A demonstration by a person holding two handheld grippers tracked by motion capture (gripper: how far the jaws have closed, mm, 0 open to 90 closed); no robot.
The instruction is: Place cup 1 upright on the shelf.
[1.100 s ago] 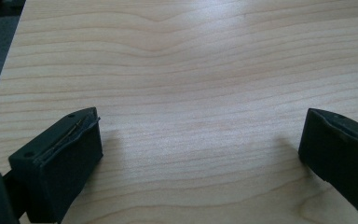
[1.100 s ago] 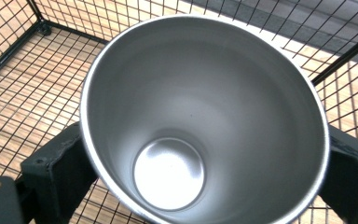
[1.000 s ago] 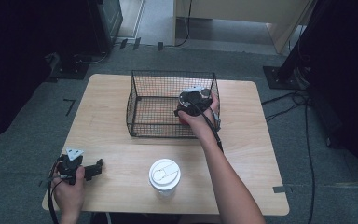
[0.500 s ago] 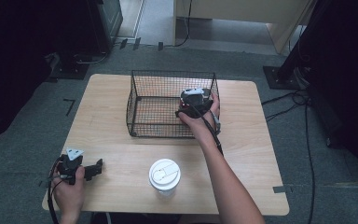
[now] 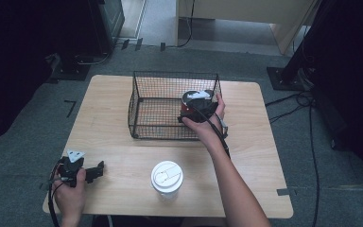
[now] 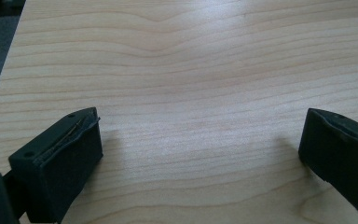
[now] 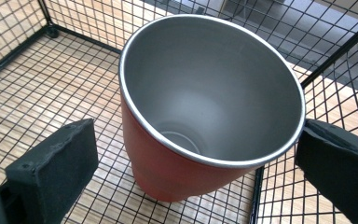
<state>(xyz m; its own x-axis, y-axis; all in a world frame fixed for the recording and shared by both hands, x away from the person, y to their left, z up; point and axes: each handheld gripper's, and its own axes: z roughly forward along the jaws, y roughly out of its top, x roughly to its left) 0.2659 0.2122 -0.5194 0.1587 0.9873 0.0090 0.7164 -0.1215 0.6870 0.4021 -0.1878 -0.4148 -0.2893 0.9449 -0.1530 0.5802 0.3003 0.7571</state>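
Red cup (image 7: 168, 172) with shiny silver inside, standing in the wire basket (image 5: 144, 111) at 3 o'clock. Right gripper (image 7: 196, 154) jaws just opened wide — cup between, left pad apart. Left gripper (image 6: 200, 149) jaws spread on worktop (image 6: 191, 70) — holding nothing.

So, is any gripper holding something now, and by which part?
Nothing is held. The right gripper has just opened around the red cup in the basket; the left gripper is open.

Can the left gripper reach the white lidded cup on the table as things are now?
Probably yes. The left gripper lies open on the table, and only bare wood lies between it and the white lidded cup standing to its right.
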